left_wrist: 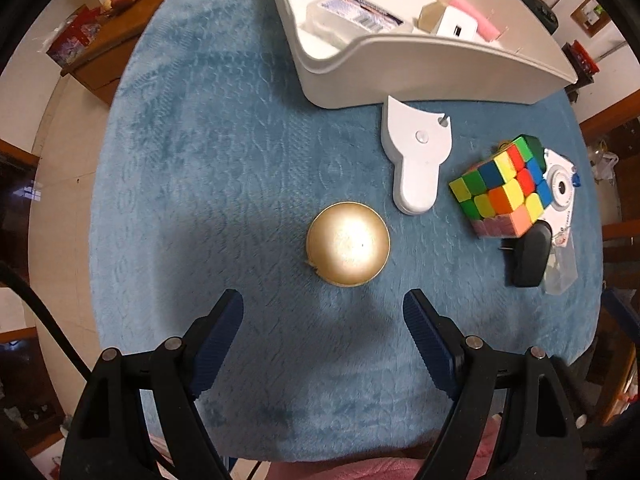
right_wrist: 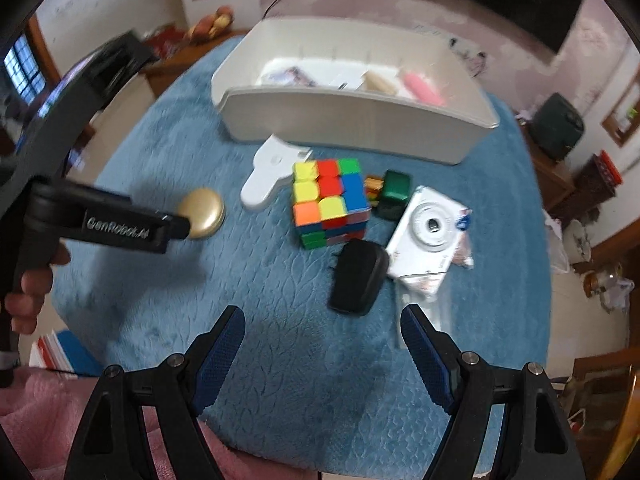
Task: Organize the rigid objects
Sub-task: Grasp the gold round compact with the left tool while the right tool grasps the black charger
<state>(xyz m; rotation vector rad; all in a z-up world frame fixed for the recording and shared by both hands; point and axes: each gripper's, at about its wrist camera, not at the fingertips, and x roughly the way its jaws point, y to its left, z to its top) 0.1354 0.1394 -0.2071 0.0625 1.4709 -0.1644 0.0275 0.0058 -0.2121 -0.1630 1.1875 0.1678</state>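
Observation:
A round gold case (left_wrist: 347,244) (right_wrist: 202,213) lies on the blue cloth just ahead of my open, empty left gripper (left_wrist: 323,312). To its right lie a white tape-measure-shaped tool (left_wrist: 416,160) (right_wrist: 269,176), a colour cube (left_wrist: 500,188) (right_wrist: 330,202), a black adapter (left_wrist: 530,256) (right_wrist: 358,278), a green box (right_wrist: 394,194) and a white camera (right_wrist: 428,232) (left_wrist: 562,190). My right gripper (right_wrist: 322,328) is open and empty, just short of the adapter. The white bin (left_wrist: 420,68) (right_wrist: 352,124) at the back holds several items.
The blue cloth (left_wrist: 200,180) covers a round table; its edges drop off left and right. A clear plastic bag (right_wrist: 420,308) lies under the camera. Wooden furniture (left_wrist: 108,52) stands beyond the table. A pink cloth (right_wrist: 40,420) lies at the near edge.

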